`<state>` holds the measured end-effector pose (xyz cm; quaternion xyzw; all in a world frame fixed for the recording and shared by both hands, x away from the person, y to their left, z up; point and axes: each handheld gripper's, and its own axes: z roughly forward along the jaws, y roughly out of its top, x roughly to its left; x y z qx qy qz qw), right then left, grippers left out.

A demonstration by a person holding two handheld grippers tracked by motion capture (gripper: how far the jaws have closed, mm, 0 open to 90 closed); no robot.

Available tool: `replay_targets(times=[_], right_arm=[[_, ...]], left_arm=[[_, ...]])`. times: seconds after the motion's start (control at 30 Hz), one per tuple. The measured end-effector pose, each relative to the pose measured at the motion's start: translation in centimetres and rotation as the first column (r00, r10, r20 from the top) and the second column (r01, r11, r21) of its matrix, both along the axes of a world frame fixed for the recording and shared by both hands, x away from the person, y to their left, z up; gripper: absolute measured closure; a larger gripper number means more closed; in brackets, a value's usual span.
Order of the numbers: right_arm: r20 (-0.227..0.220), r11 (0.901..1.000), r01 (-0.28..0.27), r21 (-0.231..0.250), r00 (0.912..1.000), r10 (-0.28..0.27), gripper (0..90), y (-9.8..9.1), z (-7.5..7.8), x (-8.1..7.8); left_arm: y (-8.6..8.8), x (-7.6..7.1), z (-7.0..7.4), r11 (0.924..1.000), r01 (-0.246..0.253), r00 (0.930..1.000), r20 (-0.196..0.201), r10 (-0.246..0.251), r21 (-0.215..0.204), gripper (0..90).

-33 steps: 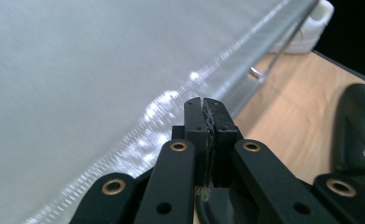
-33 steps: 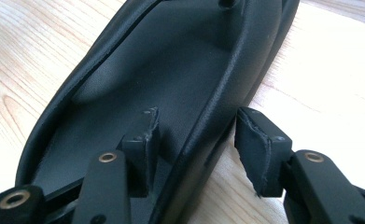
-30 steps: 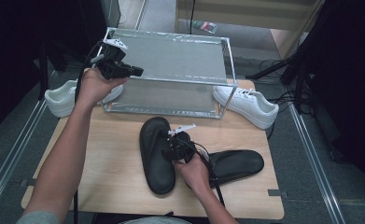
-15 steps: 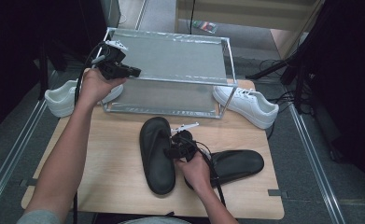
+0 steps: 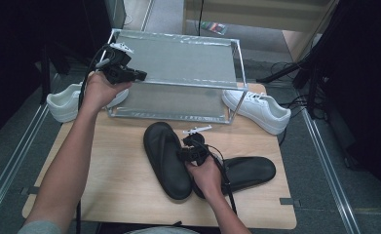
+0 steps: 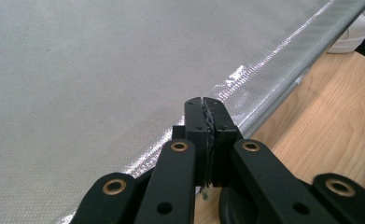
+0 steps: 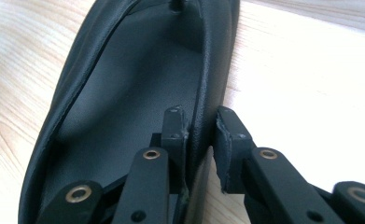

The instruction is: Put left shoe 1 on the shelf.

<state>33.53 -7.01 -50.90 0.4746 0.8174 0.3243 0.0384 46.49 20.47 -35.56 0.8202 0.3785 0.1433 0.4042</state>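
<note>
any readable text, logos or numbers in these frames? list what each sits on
None can be read.
Two black rubber slippers: no visible print.
Two white lace-up sneakers: no legible logo.
Silver mesh-covered metal-frame rack: plain.
Small coloured flat object on the floor beyond the rack: too small and blurred to tell.

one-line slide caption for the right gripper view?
Right hand-held gripper closing its jaws around the side rim of a black slipper on the wooden table.
</note>
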Motion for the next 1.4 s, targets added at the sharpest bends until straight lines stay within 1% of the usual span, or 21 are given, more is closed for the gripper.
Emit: replay_targets(times=[0.03,0.1,0.17,0.2,0.27,0.33,0.5,0.53,0.63,0.7,0.83,0.87,0.9,0.97,1.0,1.03,1.07,1.13,1.23,1.33,1.4], right_arm=[[-0.007,1.0000,0.006,0.005,1.0000,-0.006,78.8,0.0,0.0,0.0],[-0.019,0.9995,0.025,0.020,0.9995,-0.025,81.4,0.0,0.1,0.2],[-0.032,0.9986,0.038,0.036,0.9988,-0.037,83.4,0.1,0.2,0.3],[-0.024,0.9986,0.033,0.041,0.9992,-0.032,83.9,0.2,0.2,0.4],[-0.005,0.9991,0.025,0.035,0.9997,-0.025,84.1,0.3,0.6,0.3],[0.011,0.9994,0.019,0.028,0.9997,-0.020,84.2,0.4,1.1,0.2],[0.024,0.9982,0.032,0.051,0.9992,-0.033,84.3,0.0,2.1,0.7],[0.022,0.9976,0.042,0.056,0.9988,-0.043,84.3,-0.1,2.2,1.0],[0.015,0.9945,0.076,0.073,0.9969,-0.077,84.2,-0.5,2.5,2.0],[0.024,0.9927,0.090,0.080,0.9955,-0.092,84.2,-0.5,2.6,2.7],[0.058,0.9900,0.134,0.045,0.9889,-0.137,84.2,-0.2,2.6,4.5],[0.056,0.9874,0.153,0.041,0.9863,-0.155,84.1,-0.1,2.6,4.9],[0.070,0.9861,0.162,0.034,0.9839,-0.165,84.2,0.0,2.4,5.6],[0.070,0.9822,0.185,0.032,0.9798,-0.187,84.0,0.2,2.2,6.4],[0.068,0.9792,0.201,0.030,0.9770,-0.202,84.0,0.4,2.1,6.7],[0.082,0.9793,0.202,0.020,0.9758,-0.203,84.0,0.6,2.0,7.1],[0.096,0.9769,0.213,0.013,0.9723,-0.213,84.0,0.9,2.0,7.3],[0.103,0.9725,0.233,0.005,0.9672,-0.232,83.9,1.4,1.9,7.7],[0.091,0.9627,0.270,0.022,0.9584,-0.271,83.6,1.9,1.4,8.2],[0.063,0.9546,0.294,0.046,0.9528,-0.297,83.4,2.2,0.9,8.7],[0.064,0.9535,0.299,0.042,0.9516,-0.301,82.8,2.3,0.5,8.9]], left_arm=[[0.0,0.0,0.0,1.0000,0.000,1.0000,-0.007,0.000,-0.003,90.0],[0.0,0.0,-0.1,1.0000,-0.004,1.0000,0.001,0.004,-0.007,90.0],[0.2,0.1,-0.2,0.9998,0.002,1.0000,-0.004,-0.002,-0.019,90.0],[0.2,0.1,-0.2,0.9997,0.001,1.0000,0.000,-0.001,-0.023,90.0],[0.3,0.1,-0.3,0.9993,0.003,1.0000,-0.004,-0.003,-0.037,90.0],[0.3,0.1,-0.3,0.9993,0.003,1.0000,-0.003,-0.003,-0.038,90.0],[0.2,0.0,-0.3,0.9997,-0.001,1.0000,0.003,0.001,-0.024,90.0],[0.2,0.0,-0.2,0.9998,-0.002,1.0000,0.001,0.002,-0.022,90.0],[0.1,0.0,-0.2,0.9999,-0.003,0.9999,0.013,0.003,-0.010,90.0],[0.0,-0.1,-0.2,1.0000,-0.002,0.9999,0.015,0.003,-0.004,90.0],[0.0,-0.1,-0.2,1.0000,-0.003,0.9999,0.015,0.003,-0.007,90.0],[0.0,-0.1,-0.2,1.0000,-0.003,0.9999,0.014,0.003,-0.009,90.0],[0.1,-0.1,-0.2,1.0000,-0.002,0.9999,0.014,0.003,-0.010,90.0],[0.0,-0.1,-0.2,1.0000,-0.002,0.9999,0.016,0.002,-0.008,90.0],[0.0,-0.1,-0.2,1.0000,-0.001,0.9998,0.017,0.001,-0.007,90.0],[0.0,0.0,-0.2,1.0000,-0.002,0.9998,0.018,0.002,-0.009,90.0],[0.1,0.0,-0.3,0.9999,0.001,0.9999,0.014,-0.001,-0.011,90.0],[0.1,0.0,-0.3,0.9999,0.006,0.9999,0.013,-0.006,-0.010,90.0],[0.1,0.0,-0.3,0.9999,0.004,0.9999,0.014,-0.004,-0.011,90.0],[0.1,0.0,-0.3,0.9999,0.005,0.9999,0.014,-0.005,-0.011,90.0],[0.1,0.0,-0.3,0.9999,0.001,0.9998,0.018,-0.001,-0.010,90.0]])
